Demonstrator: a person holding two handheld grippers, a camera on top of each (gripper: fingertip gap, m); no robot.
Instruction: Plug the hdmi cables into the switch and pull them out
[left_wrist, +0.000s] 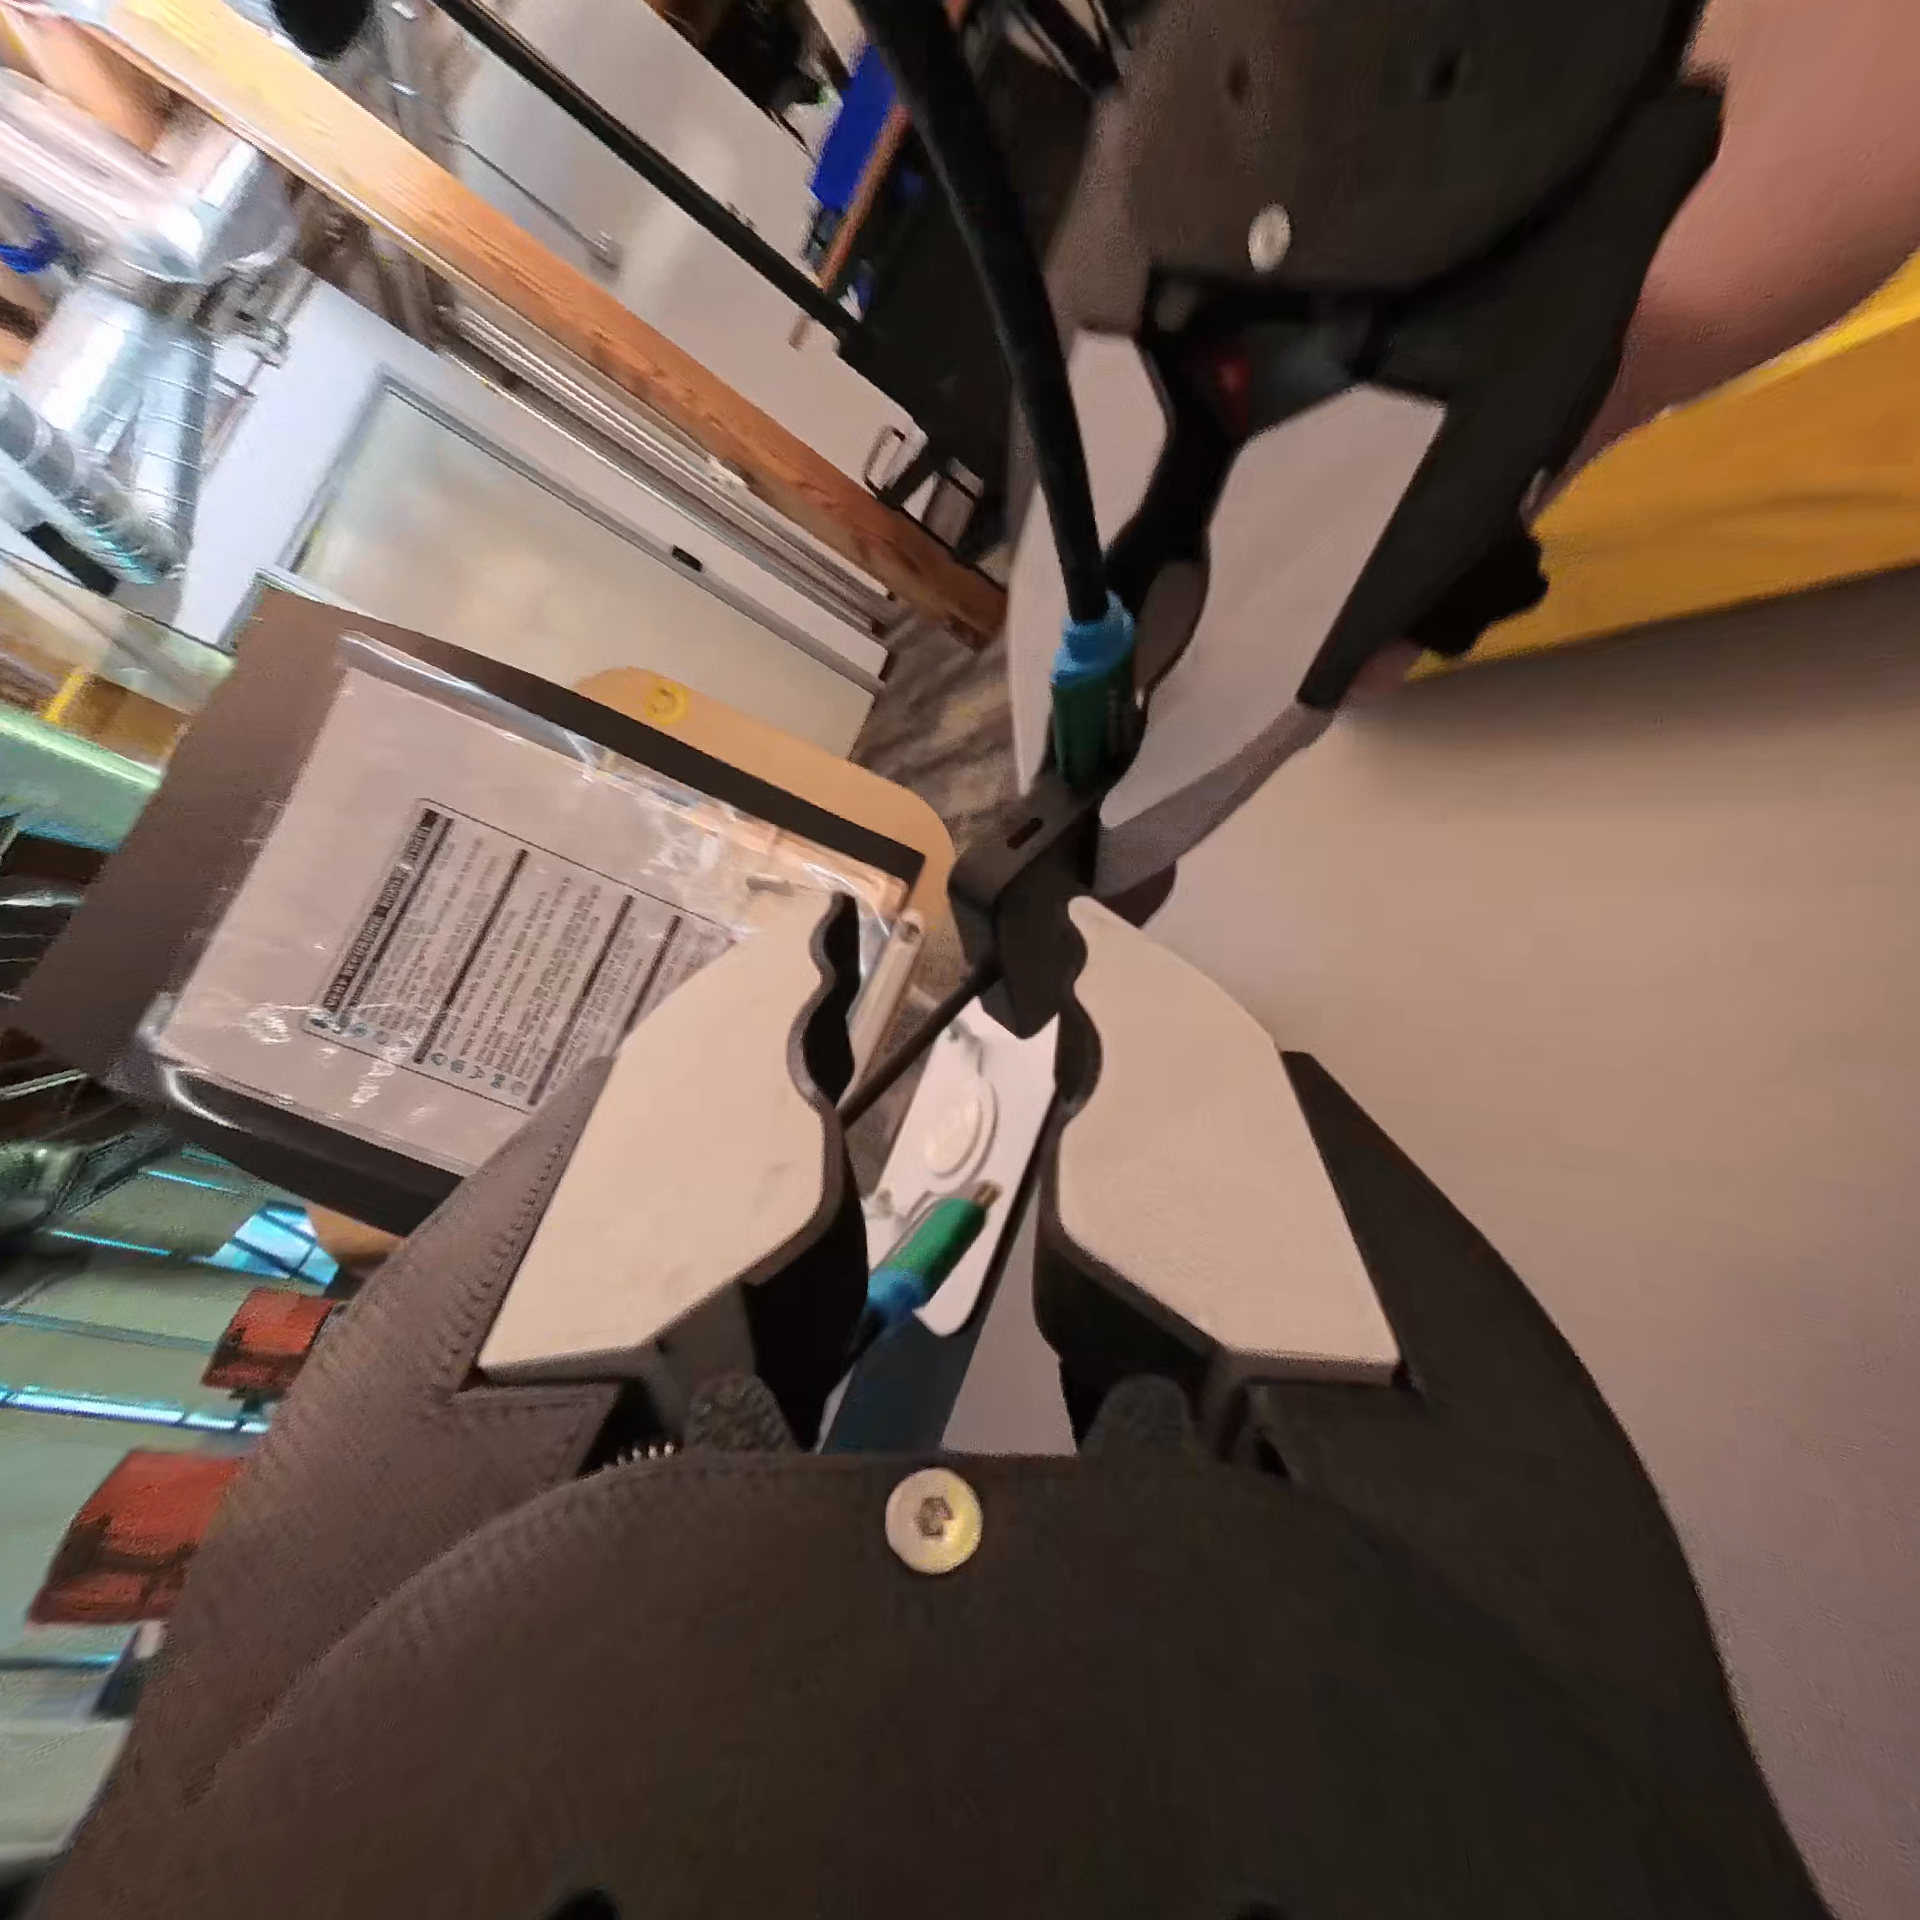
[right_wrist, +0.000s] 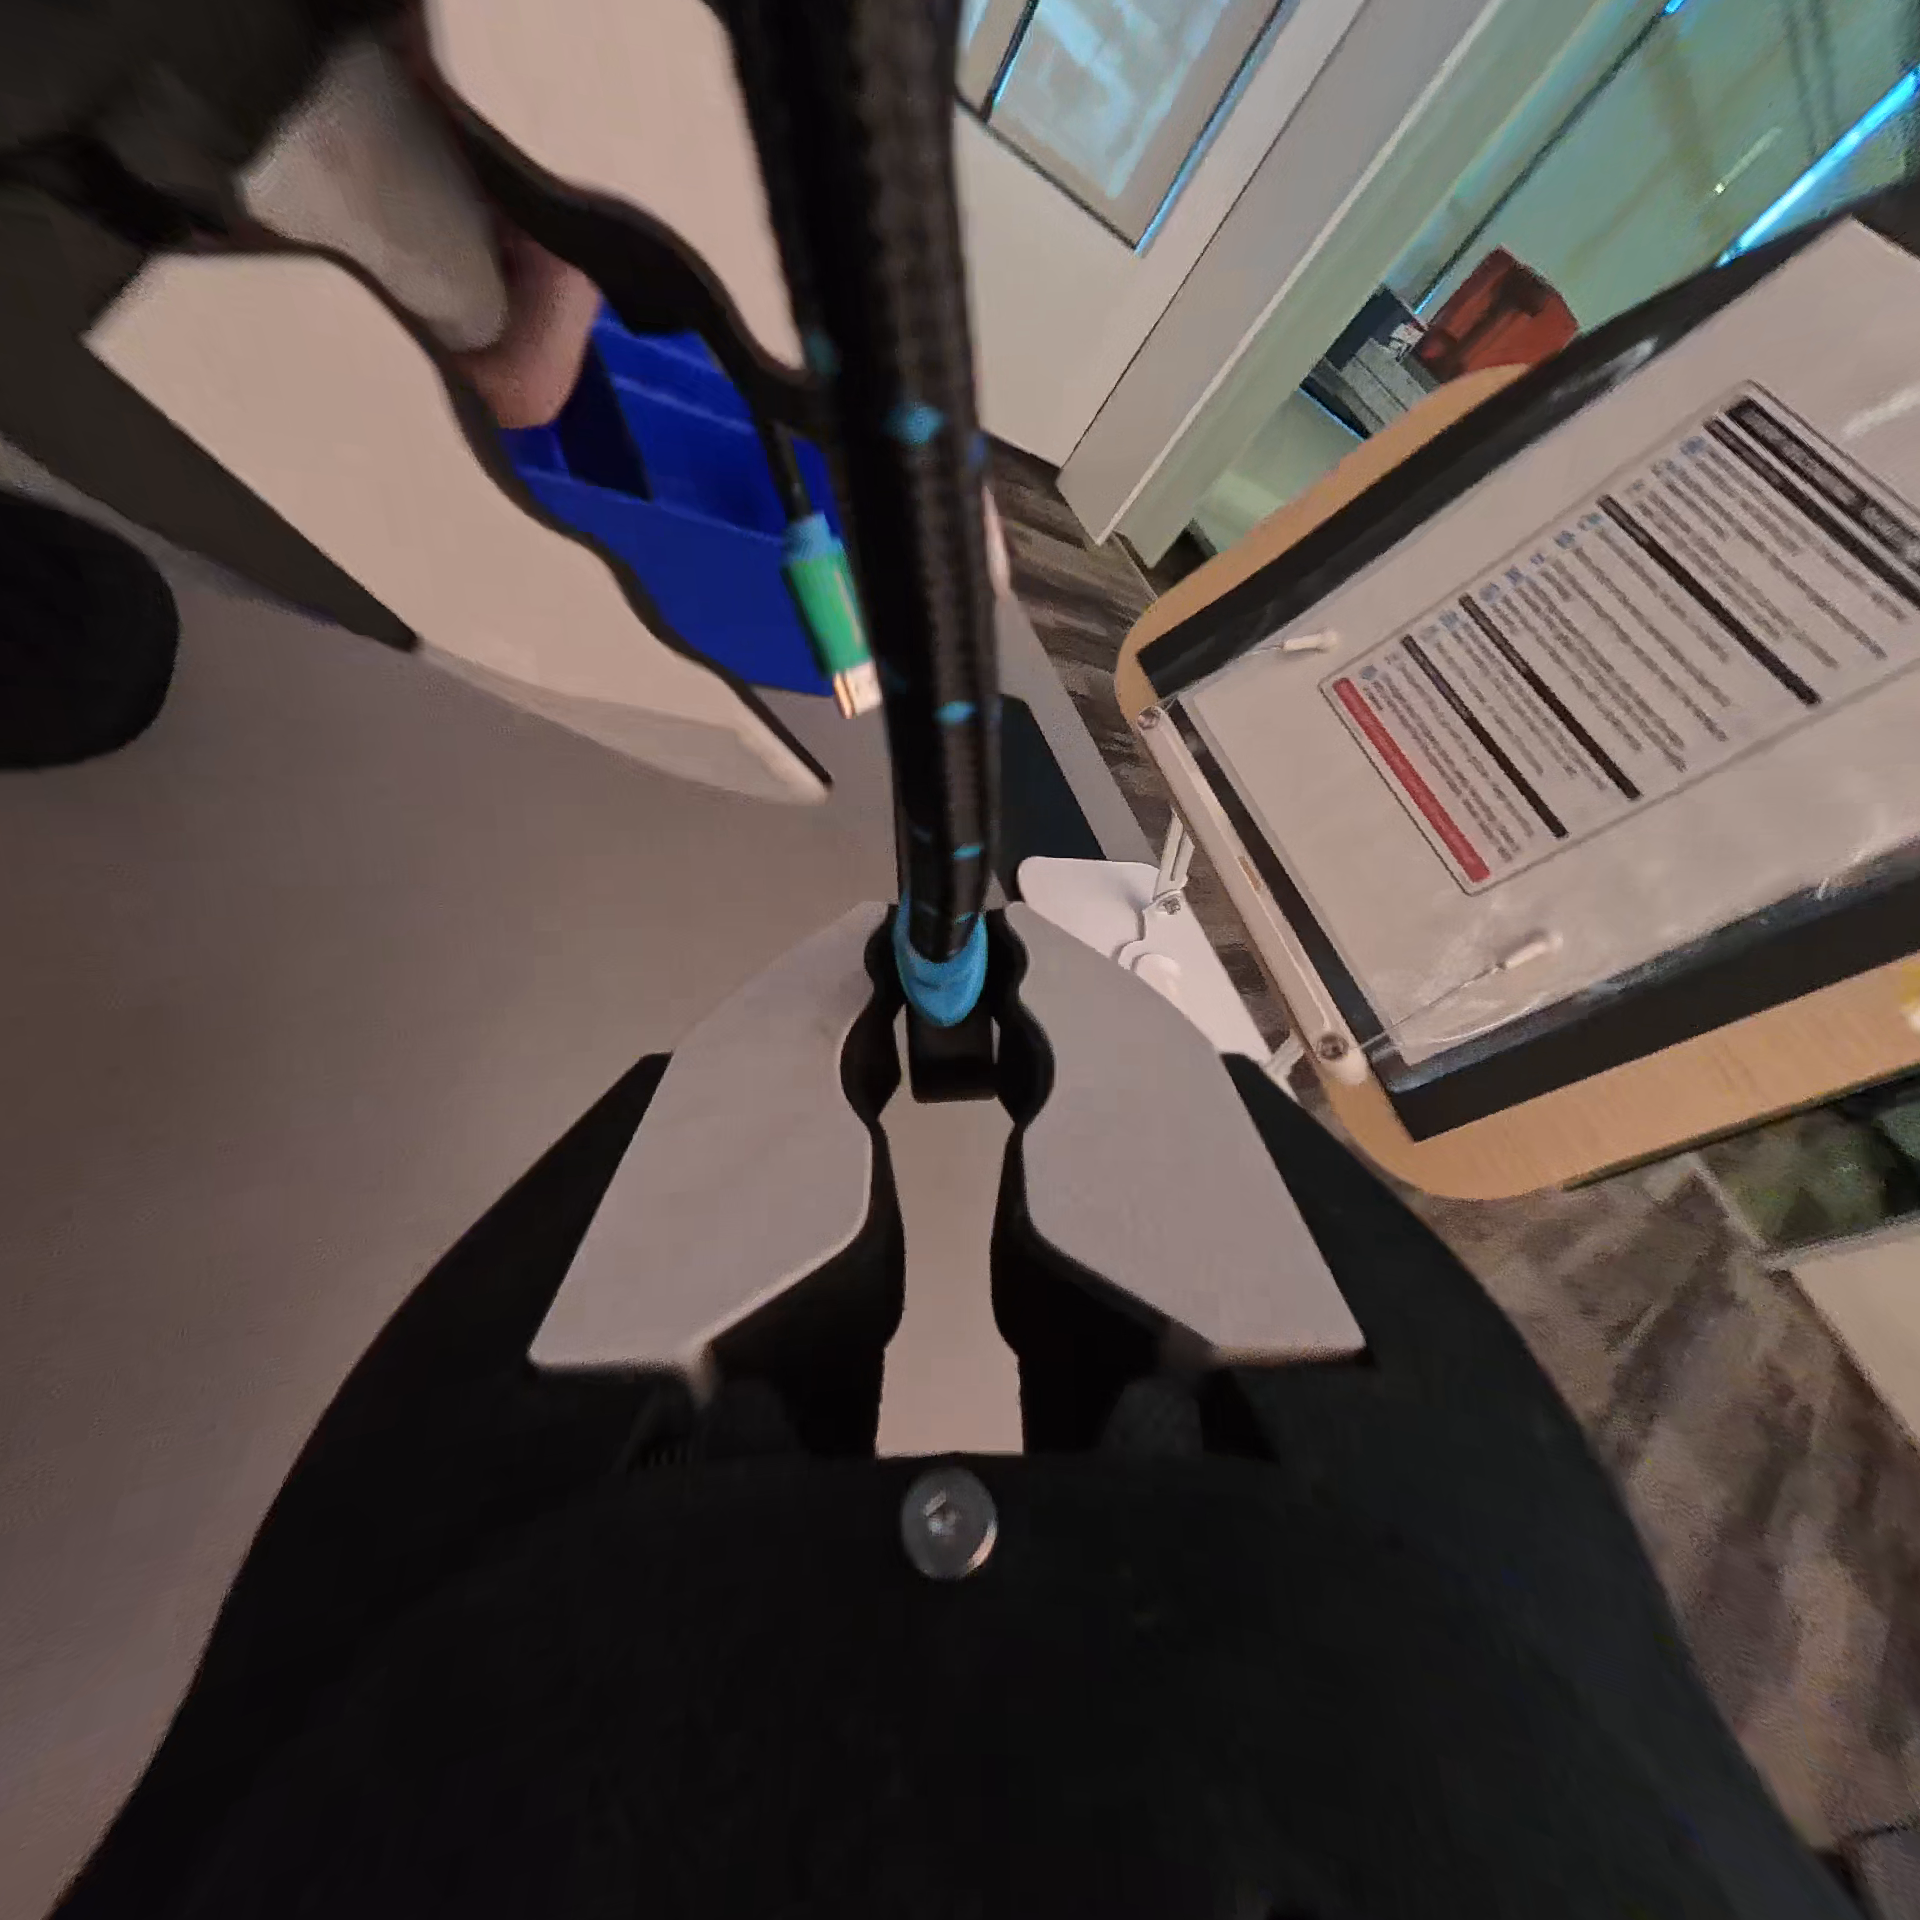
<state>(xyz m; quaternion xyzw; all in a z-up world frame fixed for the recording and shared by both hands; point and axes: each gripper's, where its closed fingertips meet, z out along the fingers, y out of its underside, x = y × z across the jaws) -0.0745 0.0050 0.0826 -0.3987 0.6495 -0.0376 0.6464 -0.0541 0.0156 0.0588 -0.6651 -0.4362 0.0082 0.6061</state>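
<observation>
The small black HDMI switch (left_wrist: 1023, 914) hangs in the air above the grey table (left_wrist: 1558, 1039), with a thin black lead trailing from it. A green HDMI plug (left_wrist: 1086, 717) with a blue collar sits at the switch's top port. My right gripper (left_wrist: 1081, 790) is shut on this plug; the right wrist view (right_wrist: 940, 925) shows its blue collar (right_wrist: 940, 982) in the jaws. My left gripper (left_wrist: 956, 935) is open, its tips on either side of the switch's near end. A second green plug (left_wrist: 930, 1252) hangs free between the left fingers, also seen from the right (right_wrist: 826, 613).
A plastic-wrapped panel with a label (left_wrist: 447, 935) lies on a wood-edged table to the left (right_wrist: 1558, 727). A white round base (left_wrist: 966, 1132) sits below the switch. A blue bin (right_wrist: 665, 520) stands behind the left gripper (right_wrist: 816, 571). A yellow edge (left_wrist: 1714, 499) runs along the right. Left tips to right tips: about 4 centimetres.
</observation>
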